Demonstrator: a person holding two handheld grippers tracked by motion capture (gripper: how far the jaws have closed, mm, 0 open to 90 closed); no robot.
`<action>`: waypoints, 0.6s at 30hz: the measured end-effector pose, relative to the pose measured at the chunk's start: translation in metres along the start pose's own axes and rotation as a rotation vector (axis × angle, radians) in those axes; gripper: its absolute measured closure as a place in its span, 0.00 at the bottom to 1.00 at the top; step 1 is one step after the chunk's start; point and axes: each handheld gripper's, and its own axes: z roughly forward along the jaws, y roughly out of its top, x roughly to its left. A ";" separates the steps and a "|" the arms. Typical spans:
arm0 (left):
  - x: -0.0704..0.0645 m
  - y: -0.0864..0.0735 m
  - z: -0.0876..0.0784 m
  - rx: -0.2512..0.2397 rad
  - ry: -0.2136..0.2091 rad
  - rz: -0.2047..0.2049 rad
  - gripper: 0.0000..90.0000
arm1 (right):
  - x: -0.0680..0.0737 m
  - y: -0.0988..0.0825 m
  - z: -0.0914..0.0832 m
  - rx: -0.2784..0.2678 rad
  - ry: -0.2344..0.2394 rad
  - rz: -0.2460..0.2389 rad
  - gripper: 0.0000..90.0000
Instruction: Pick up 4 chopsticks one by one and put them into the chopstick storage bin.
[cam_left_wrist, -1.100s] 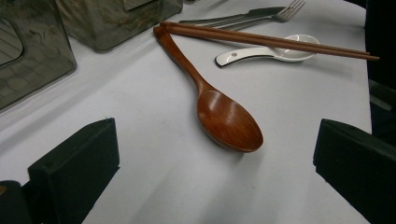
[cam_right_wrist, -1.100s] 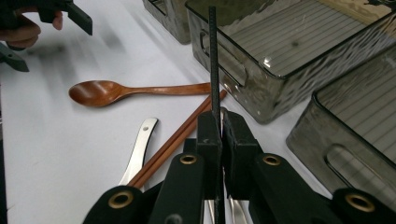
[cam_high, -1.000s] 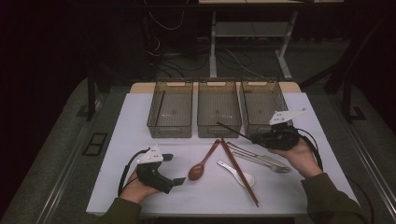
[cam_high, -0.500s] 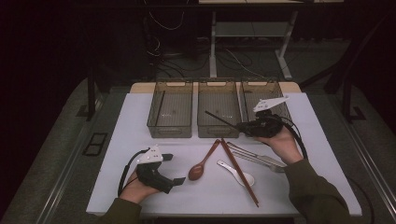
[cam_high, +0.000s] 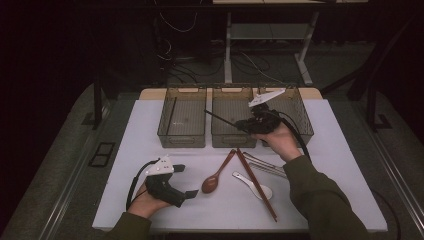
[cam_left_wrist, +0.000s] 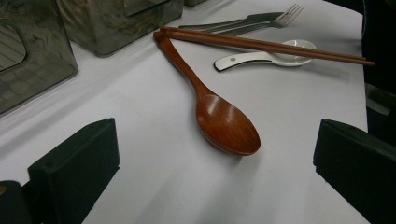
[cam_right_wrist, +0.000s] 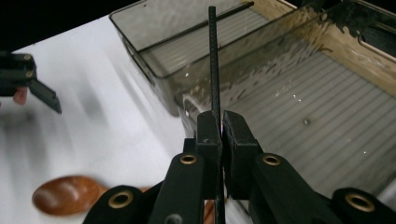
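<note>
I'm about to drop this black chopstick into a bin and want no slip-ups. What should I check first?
1. Right gripper clamped on black chopstick: ok.
2. Chopstick tip reaches toward the left bin, where another black stick lies: ok.
3. Chopstick fully over the left bin: not ok; it spans the middle bin.
4. Left gripper away from the bins: ok.
5. Wooden spoon out of the way: ok.
</note>
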 end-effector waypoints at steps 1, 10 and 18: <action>0.000 0.000 0.000 0.001 0.000 0.001 0.00 | 0.000 0.003 0.003 0.002 0.002 0.001 0.95; 0.000 0.000 -0.001 -0.004 0.000 0.000 0.00 | -0.002 0.032 0.035 0.023 -0.017 0.014 0.95; 0.001 0.000 -0.001 -0.006 0.000 0.004 0.00 | -0.004 0.054 0.065 0.046 -0.031 0.032 0.95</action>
